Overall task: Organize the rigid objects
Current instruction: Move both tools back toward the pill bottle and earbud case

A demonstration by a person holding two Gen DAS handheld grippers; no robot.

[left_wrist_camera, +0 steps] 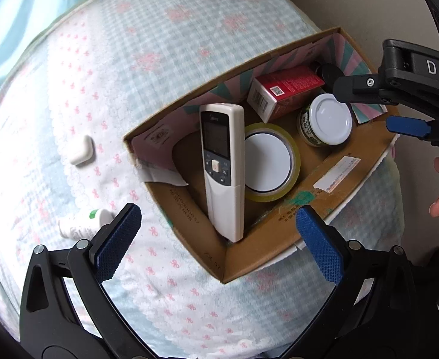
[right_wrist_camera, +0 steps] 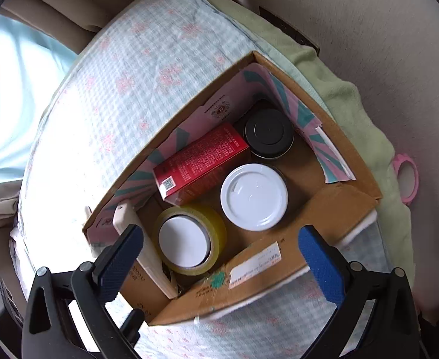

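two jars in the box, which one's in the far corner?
The black-lidded jar, tucked into the far corner of the cardboard box behind the red carton. The white-lidded jar sits nearer, beside the tape roll.

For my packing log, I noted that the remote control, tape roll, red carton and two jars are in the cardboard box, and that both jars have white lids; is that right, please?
Not quite: only one jar has a white lid. The other jar, in the far corner of the cardboard box, has a black lid, as the right wrist view shows. The remote control, tape roll and red carton are in the box as you noted.

Remote (left_wrist_camera: 222,167) in box (left_wrist_camera: 279,239), beside tape (left_wrist_camera: 271,161)
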